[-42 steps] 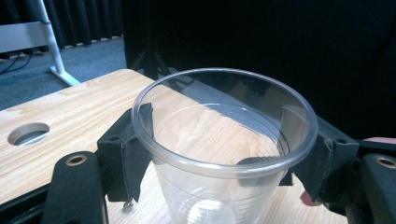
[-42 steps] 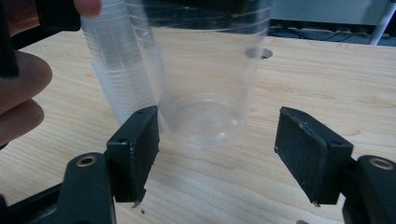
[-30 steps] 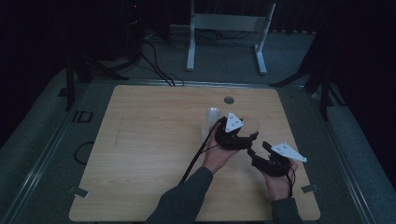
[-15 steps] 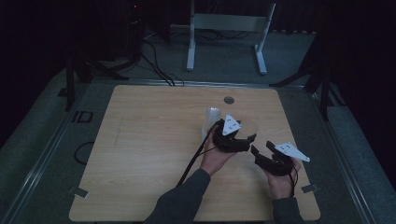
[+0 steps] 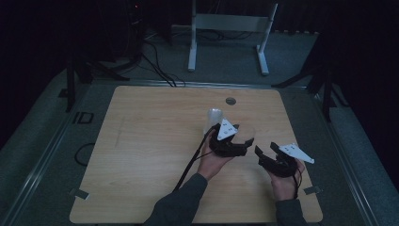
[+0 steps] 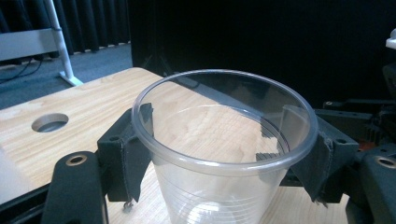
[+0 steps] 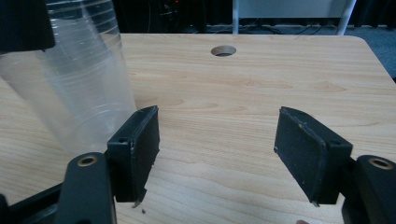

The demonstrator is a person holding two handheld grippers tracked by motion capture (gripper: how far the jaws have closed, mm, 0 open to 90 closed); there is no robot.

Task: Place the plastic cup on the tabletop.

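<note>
High view
Table: a light wooden table [image 5: 141, 155] with a round hole [image 5: 230, 100] near its far edge.
Left gripper: the left gripper [image 5: 237, 139] sits right of the table's middle, held in the person's left hand [image 5: 211, 162], a dark sleeve behind it and a black cable trailing back toward the near edge.
Cups: a clear plastic cup [image 5: 247, 134] shows faintly at the left gripper's jaws; a second clear cup [image 5: 213, 118] stands just beyond the gripper, toward the hole.
Right gripper: the right gripper [image 5: 261, 154] is near the table's right edge, just beside the left one and apart from it, pointing toward it.

Left gripper view
Cup: the clear plastic cup [image 6: 224, 154] stands upright between the two black jaws, mouth up.
Grip: both pads press on the cup's wall just under the rim, one on each side, so the jaws are partly closed and hold it.
Hole: the round hole [image 6: 50, 122] lies at the left on the tabletop.

Right gripper view
Jaws: the right gripper [image 7: 217, 140] stands wide open, nothing but bare wood between the pads.
Cup: a clear ribbed cup [image 7: 79, 88] rises at the left, tilted, just beyond the left-hand pad; whether it touches the pad I cannot tell.
Hole: the hole [image 7: 223, 50] is farther back.
</note>
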